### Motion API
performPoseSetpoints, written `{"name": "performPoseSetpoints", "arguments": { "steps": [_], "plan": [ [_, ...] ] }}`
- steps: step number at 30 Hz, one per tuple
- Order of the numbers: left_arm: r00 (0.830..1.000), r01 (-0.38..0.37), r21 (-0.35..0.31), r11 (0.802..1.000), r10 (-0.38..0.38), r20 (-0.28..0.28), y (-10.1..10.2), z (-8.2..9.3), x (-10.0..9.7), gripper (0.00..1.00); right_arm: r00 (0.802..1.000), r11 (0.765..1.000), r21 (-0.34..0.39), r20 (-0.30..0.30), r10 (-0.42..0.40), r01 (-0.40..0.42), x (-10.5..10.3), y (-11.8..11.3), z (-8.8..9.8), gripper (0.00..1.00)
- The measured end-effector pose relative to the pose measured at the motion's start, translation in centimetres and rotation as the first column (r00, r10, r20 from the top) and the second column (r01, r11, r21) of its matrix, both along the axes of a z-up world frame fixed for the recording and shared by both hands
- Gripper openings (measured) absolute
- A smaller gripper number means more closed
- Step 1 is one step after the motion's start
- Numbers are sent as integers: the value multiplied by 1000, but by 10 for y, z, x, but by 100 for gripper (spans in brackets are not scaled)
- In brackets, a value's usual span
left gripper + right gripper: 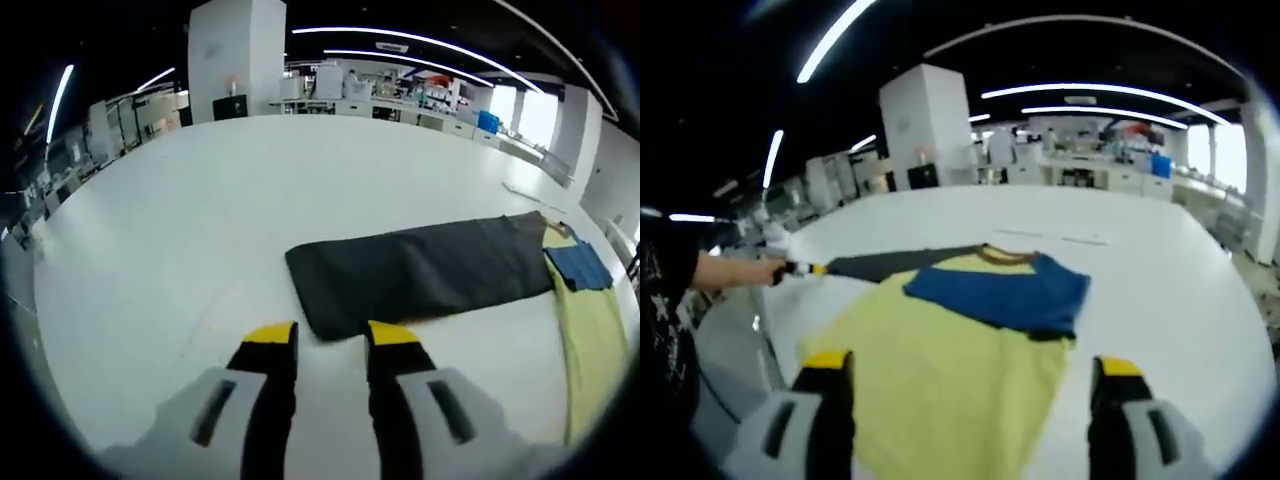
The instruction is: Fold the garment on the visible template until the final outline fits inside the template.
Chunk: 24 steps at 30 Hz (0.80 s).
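A yellow T-shirt (940, 390) lies flat on the white table (1160, 270), with a blue sleeve (1005, 295) folded across its upper part and a brown collar at the far end. A dark grey rectangular sheet (430, 270) stretches out from under the shirt's collar end. In the left gripper view the yellow shirt (592, 340) and blue sleeve (580, 265) sit at the sheet's right end. My left gripper (332, 338) is open just short of the sheet's near corner. My right gripper (973, 365) is wide open over the shirt's near hem, holding nothing.
A person's hand (735, 270) holds the left gripper (795, 270) at the table's left side. The table edge (760, 340) runs close on the left. A white pillar (235, 60) and lab benches (400, 100) stand beyond the table.
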<state>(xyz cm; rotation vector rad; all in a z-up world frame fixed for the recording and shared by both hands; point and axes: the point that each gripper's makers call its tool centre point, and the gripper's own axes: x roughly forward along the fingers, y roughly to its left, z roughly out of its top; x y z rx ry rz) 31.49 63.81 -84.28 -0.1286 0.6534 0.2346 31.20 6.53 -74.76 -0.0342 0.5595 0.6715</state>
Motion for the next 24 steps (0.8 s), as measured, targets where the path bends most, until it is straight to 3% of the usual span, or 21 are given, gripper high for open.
{"name": "performPoseSetpoints", "arguments": {
  "steps": [7,10,18,21,23,24],
  "plan": [
    [1000,4,-13,1000,-4,-7,5,-8,8,15,1000,1000,-19,-2,-5,5,-3,-4,-3,99],
    [1000,-28,-51,998,28,0,9,-7,11,14,1000,1000,-15,-2,-12,12,-3,-5,-2,99],
    [1000,-24,-45,999,23,-20,15,-6,13,4,1000,1000,-13,-13,-22,21,-6,-7,-6,99],
    [998,10,-14,1000,-11,-63,14,-5,16,1,1000,1000,-23,-18,-18,17,-7,-7,-8,99],
    [998,23,0,1000,-23,-62,-17,10,3,1,1000,1000,-26,-18,-18,17,-7,-8,-8,99],
    [998,22,0,1000,-22,-57,-21,13,2,0,1000,1000,-25,-16,-18,18,-7,-8,-7,99]
  ]
}}
